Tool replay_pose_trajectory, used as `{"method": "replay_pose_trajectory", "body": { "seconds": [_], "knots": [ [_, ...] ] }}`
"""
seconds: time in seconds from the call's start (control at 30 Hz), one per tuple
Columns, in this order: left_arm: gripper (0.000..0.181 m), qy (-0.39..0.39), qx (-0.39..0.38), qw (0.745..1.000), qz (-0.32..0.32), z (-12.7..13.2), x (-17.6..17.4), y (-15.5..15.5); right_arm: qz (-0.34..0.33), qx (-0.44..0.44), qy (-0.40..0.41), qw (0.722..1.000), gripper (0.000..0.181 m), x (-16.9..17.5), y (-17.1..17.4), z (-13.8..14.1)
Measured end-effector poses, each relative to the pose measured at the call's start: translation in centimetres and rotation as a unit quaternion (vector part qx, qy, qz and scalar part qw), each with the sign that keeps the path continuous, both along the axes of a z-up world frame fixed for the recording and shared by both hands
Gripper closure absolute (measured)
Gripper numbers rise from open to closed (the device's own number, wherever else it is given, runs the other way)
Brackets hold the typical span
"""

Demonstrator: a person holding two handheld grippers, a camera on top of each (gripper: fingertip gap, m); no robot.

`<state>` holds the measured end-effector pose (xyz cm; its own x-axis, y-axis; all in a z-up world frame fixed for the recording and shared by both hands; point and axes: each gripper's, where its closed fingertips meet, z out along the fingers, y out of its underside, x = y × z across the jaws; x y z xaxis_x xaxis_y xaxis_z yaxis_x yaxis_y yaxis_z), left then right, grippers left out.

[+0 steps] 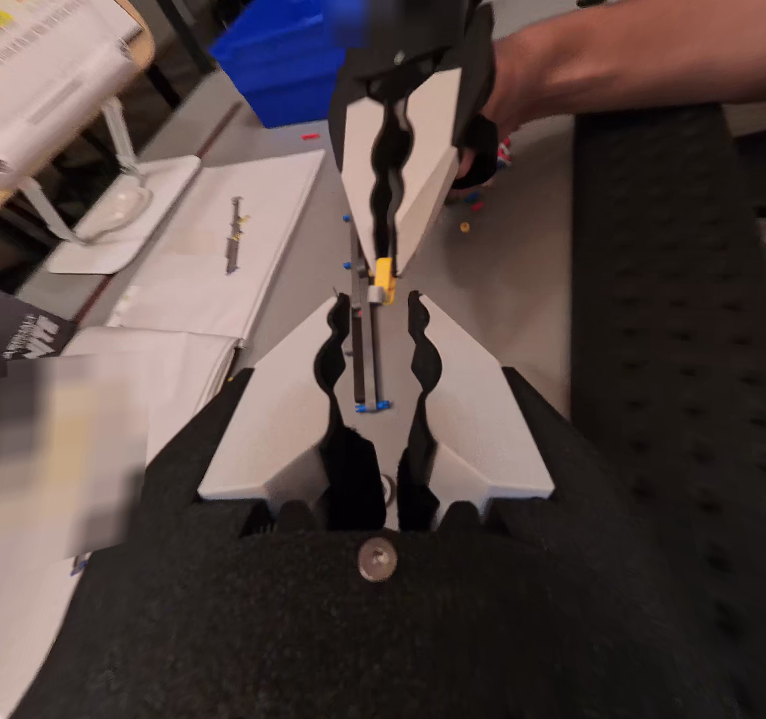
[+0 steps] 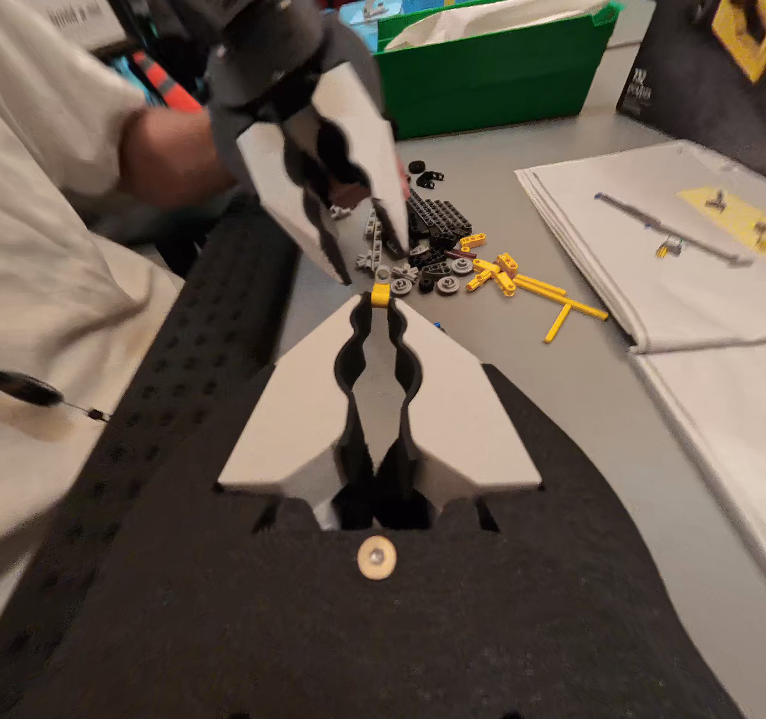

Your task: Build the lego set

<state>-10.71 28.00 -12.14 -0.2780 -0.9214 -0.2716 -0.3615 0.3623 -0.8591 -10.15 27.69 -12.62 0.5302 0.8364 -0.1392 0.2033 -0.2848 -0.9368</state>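
Evidently light and rigid, the long dark-grey plastic lego beam assembly with blue pins point(image 1: 364, 351) lies flat on the grey tabletop point(image 1: 476, 326), running lengthwise between the parted tips of the left tongs point(image 1: 375, 297), which are released and grasp nothing. The right tongs point(image 1: 387, 272), entering from the far side, are clenched on a small yellow plastic connector piece point(image 1: 383, 278) joined to a light-grey cylindrical fitting point(image 1: 376, 295) beside the beam. Being slender, the beam would probably flex or pop its pins if squeezed at one end; a hold across its narrow sides near mid-length seems soundest. The smooth connector is apt to slip, so pressure square on its flat faces is advisable.

Left wrist view: alone shows the beam, its blue pins, a blue plastic bin point(image 1: 286, 56) and an open white instruction booklet point(image 1: 232, 243).

Right wrist view: shows the right tongs point(image 2: 380, 301) pinching the yellow connector point(image 2: 380, 295) at the very tips, the left tongs point(image 2: 373, 259) parted beyond, and a loose pile of black, grey and yellow lego parts point(image 2: 447, 255) before a green plastic bin point(image 2: 489, 81); the beam itself is not visible there.
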Motion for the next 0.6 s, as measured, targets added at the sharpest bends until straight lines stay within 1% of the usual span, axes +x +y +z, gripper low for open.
{"method": "replay_pose_trajectory", "body": {
  "seconds": [0.07,0.1,0.17,0.23,0.4,0.6],
  "knots": [
    [0.157,0.046,-0.009,0.998,-0.041,-1.0,-0.5,-0.4,0.0,0.038,-0.059,0.998,0.174,-0.3,-0.2,-0.6],
    [0.159,0.069,0.001,0.996,-0.061,-1.6,-0.7,-0.6,0.001,0.046,-0.077,0.996,0.174,-0.5,-0.2,-0.8],
    [0.17,0.096,0.029,0.991,-0.085,-2.4,-0.9,-0.7,0.012,0.042,-0.096,0.994,0.174,-1.0,-0.6,-1.5],
    [0.176,0.102,0.044,0.989,-0.101,-2.5,-0.7,-0.8,0.014,0.038,-0.123,0.992,0.174,-1.0,-0.7,-2.3],
    [0.174,0.133,0.081,0.981,-0.116,-3.7,-0.6,-0.9,0.019,0.031,-0.144,0.989,0.174,-0.9,-0.8,-3.2],
    [0.175,0.133,0.076,0.981,-0.117,-3.6,-0.6,-0.9,0.018,0.034,-0.146,0.989,0.174,-0.8,-0.9,-3.1]
  ]
}}
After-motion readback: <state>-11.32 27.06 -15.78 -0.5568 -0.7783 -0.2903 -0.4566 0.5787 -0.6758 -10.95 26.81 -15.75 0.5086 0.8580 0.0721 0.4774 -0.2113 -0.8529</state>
